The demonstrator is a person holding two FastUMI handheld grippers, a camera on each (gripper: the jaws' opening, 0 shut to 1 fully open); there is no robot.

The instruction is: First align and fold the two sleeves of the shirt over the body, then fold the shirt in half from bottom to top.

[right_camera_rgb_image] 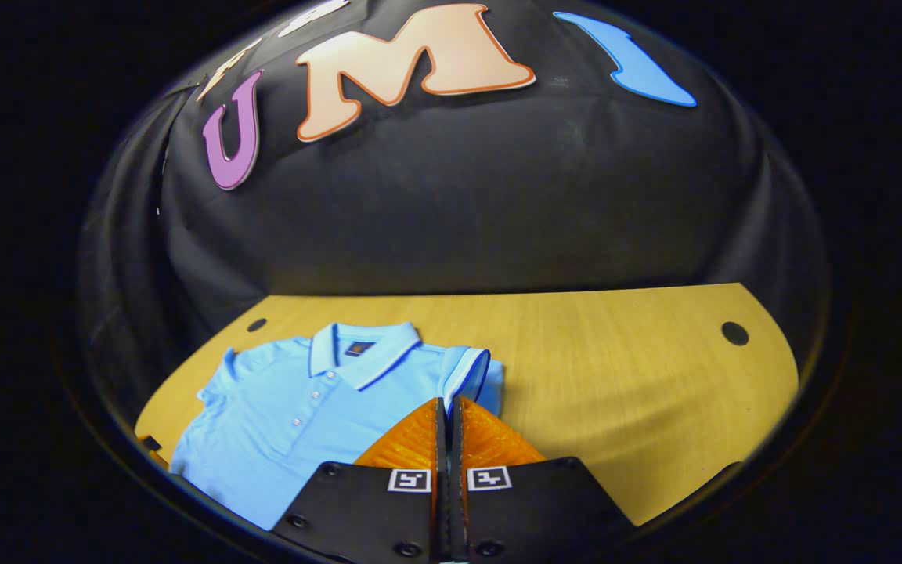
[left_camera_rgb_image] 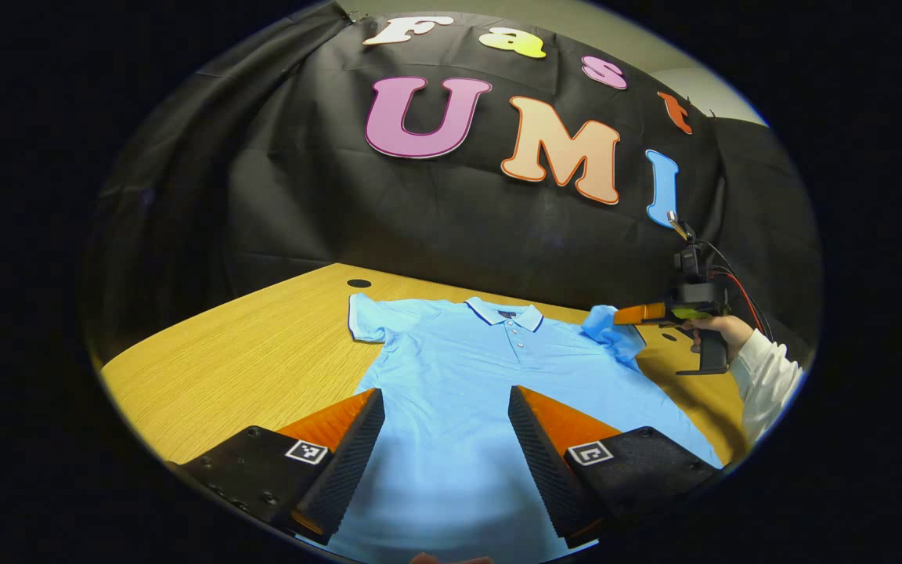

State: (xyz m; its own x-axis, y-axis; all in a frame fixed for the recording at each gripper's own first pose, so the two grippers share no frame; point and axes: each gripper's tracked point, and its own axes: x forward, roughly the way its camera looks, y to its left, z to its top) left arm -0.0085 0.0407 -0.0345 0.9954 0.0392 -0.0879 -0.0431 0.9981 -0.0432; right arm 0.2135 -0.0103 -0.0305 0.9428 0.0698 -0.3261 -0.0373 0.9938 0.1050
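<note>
A light blue polo shirt point(left_camera_rgb_image: 459, 368) lies face up on the wooden table point(left_camera_rgb_image: 247, 360), collar at the far end. My left gripper point(left_camera_rgb_image: 445, 392) hovers open over the shirt's lower body with nothing between its fingers. At the right, a hand in a white sleeve point(left_camera_rgb_image: 764, 376) holds my right gripper point(left_camera_rgb_image: 619, 316), which is shut on the shirt's right sleeve point(left_camera_rgb_image: 611, 333) and has raised it off the table. In the right gripper view the right gripper point(right_camera_rgb_image: 447, 401) pinches that sleeve point(right_camera_rgb_image: 473, 372) at its cuff, with the shirt point(right_camera_rgb_image: 286, 423) spread to the left. The other sleeve point(left_camera_rgb_image: 367, 317) lies flat.
The black cloth wall stands close behind the table's far edge. Round cable holes point(left_camera_rgb_image: 358, 283) point(right_camera_rgb_image: 734, 333) sit near the table's back corners. Bare wood point(right_camera_rgb_image: 623, 392) stretches to the right of the shirt in the right gripper view.
</note>
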